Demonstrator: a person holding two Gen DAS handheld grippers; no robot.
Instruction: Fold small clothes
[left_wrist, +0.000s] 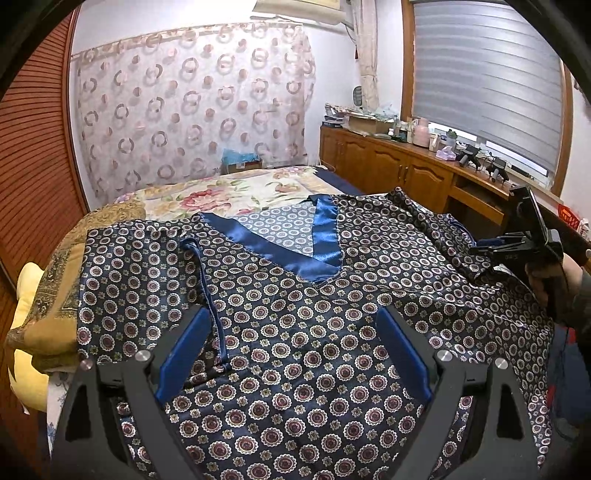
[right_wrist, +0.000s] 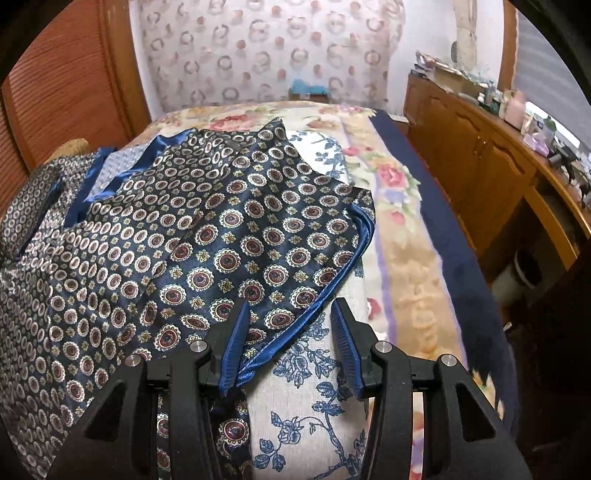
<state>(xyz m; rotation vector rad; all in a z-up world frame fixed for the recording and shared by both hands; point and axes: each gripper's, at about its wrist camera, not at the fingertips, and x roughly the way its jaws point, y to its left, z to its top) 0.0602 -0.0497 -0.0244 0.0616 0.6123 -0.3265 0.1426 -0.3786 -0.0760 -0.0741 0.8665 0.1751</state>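
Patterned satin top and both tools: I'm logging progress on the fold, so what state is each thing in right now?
Satin top: spread on the bed, V-neck up, unfolded.
Right sleeve: lying flat, its blue hem between the right tool's fingers.
Left tool: open above the top's front.
Right tool: open, not clamped.
Window blind: mostly lowered.

Shirt (left_wrist: 295, 332) hem cut off below both views; clutter on the sideboard (left_wrist: 399, 162) too small to identify.
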